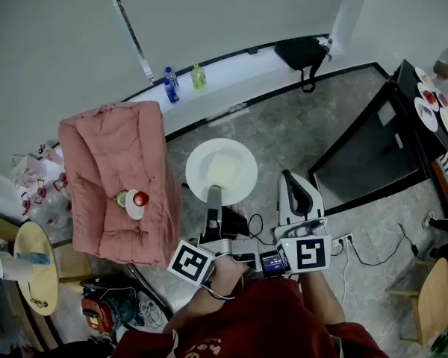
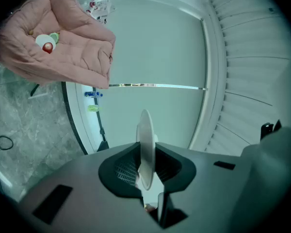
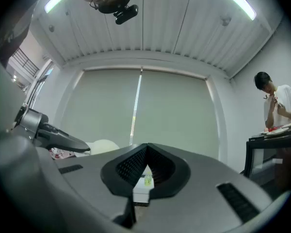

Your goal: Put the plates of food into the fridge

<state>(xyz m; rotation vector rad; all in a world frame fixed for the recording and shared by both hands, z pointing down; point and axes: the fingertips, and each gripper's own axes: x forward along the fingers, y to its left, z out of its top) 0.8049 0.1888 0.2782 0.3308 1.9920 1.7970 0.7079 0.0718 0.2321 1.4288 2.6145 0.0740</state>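
A white plate [image 1: 221, 171] with a pale square slab of food [image 1: 224, 168] hangs over the stone floor. My left gripper [image 1: 213, 194] is shut on its near rim. In the left gripper view the plate [image 2: 145, 130] stands edge-on, pinched between the left gripper's [image 2: 146, 152] two jaws. My right gripper [image 1: 297, 189] is beside it on the right, apart from the plate. In its own view the right gripper [image 3: 145, 152] is shut with nothing between the jaws. A small plate with a red fruit [image 1: 137, 200] rests on a pink padded chair [image 1: 104, 155].
A black cabinet [image 1: 373, 151] at the right carries several more plates [image 1: 431, 103], and a person [image 3: 276, 101] stands by it. Bottles [image 1: 170, 84] and a black bag [image 1: 302, 51] sit on the window ledge. Cables [image 1: 358, 252] lie on the floor.
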